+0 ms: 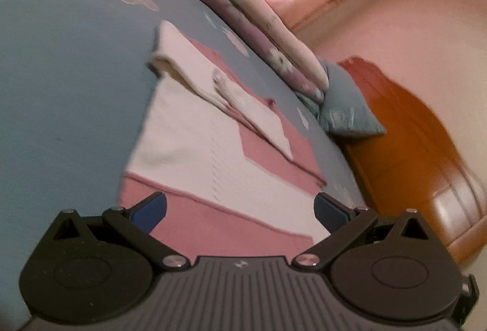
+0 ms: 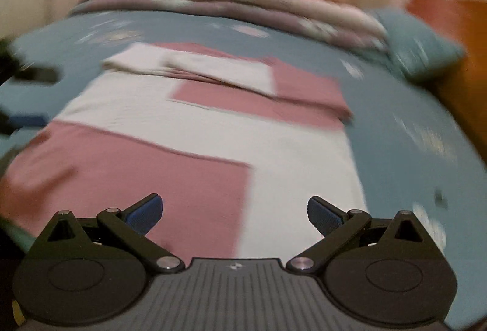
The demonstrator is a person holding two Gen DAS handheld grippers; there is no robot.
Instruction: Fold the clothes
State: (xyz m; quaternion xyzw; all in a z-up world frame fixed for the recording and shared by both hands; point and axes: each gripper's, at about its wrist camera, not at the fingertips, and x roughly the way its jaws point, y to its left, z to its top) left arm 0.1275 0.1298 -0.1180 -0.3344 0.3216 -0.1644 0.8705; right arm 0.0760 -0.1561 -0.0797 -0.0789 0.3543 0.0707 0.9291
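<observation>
The pink-and-white garment is soft matt cloth with a slightly ribbed knit, lying on a smooth matt blue bedsheet. Far right, the wooden headboard looks glossy, varnished. Gripper pads look textured blue rubber.

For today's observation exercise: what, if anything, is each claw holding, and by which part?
Nothing is held. The left claw and right claw are both open above the pink-and-white garment lying on the bed.
</observation>
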